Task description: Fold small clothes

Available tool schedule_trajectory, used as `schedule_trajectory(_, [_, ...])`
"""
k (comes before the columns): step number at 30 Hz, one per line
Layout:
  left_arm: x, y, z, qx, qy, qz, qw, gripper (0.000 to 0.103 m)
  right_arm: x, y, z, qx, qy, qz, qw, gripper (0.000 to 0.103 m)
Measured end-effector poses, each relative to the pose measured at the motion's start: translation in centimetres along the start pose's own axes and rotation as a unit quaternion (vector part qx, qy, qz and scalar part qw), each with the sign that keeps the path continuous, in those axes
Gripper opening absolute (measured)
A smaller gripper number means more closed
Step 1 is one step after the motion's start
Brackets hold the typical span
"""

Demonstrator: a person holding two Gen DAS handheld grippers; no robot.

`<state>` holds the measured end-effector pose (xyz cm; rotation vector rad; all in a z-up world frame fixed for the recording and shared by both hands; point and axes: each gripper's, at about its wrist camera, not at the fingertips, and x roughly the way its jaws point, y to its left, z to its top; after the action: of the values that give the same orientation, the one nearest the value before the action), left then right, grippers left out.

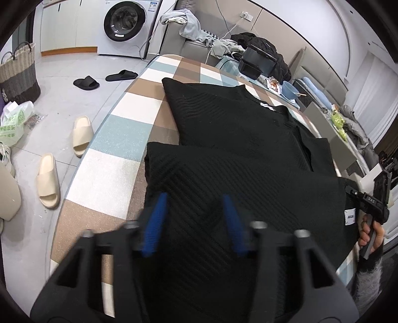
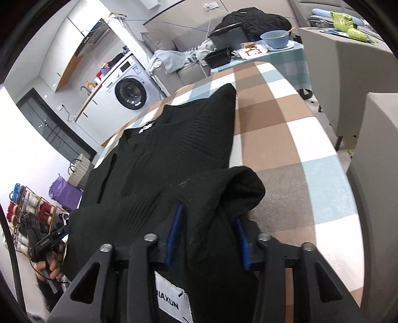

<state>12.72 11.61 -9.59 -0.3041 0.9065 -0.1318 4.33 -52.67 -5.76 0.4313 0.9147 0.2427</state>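
Note:
A black ribbed knit garment (image 1: 243, 149) lies spread on the checked table (image 1: 112, 169), with its near part folded over toward the collar. My left gripper (image 1: 194, 211) is open, its blue pads just above the folded near edge of the garment. My right gripper (image 2: 207, 226) is open too, with a bunched fold of the same garment (image 2: 174, 154) lying between its blue pads (image 2: 175, 231); I cannot tell that it is clamped. A white label (image 2: 171, 298) hangs at the hem. The right gripper's body also shows at the right edge of the left wrist view (image 1: 373, 201).
A blue bowl (image 2: 274, 38), a black box (image 2: 219, 57) and snack wrappers sit at the table's far end. A sofa with clothes (image 1: 199, 29) and a washing machine (image 1: 124, 22) stand behind. Slippers (image 1: 48, 181) and a woven basket (image 1: 18, 74) are on the floor to the left.

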Motion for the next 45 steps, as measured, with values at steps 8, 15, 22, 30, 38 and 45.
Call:
schedule_trajectory(8, [0.1,0.4,0.3,0.013,0.004,0.016,0.9998,0.022,-0.7,1.7,-2.4,-0.016,0.018,0.016,1.000,0.018])
schedule_trajectory(15, [-0.2,1.4,0.2,-0.002,0.013,0.005,0.9999,0.034,-1.7,1.8,-3.8,-0.002,0.019,0.000,1.000,0.025])
schedule_trajectory(22, [-4.0,1.7,-2.3,0.002,-0.012,0.018,0.9998,0.080,-5.9,1.3,-4.8,0.008,-0.009,-0.013,1.000,0.065])
schedule_trajectory(30, [-5.2,3.3,-5.5,-0.015,0.022,0.037,0.9990,0.081,-9.2,-0.2,-8.2,0.029,-0.027,-0.008,0.999,0.067])
schedule_trajectory(38, [-5.1,2.3,-7.2,0.008,0.018,0.058,0.9981,0.019,-9.9,-0.1,-10.3,0.025,-0.030,-0.013,0.999,0.067])
schedule_trajectory(45, [-8.9,0.8,-7.1,0.022,-0.061,0.037,0.9972,0.003,-9.6,0.0,-10.6,0.021,-0.020,-0.024,0.999,0.067])
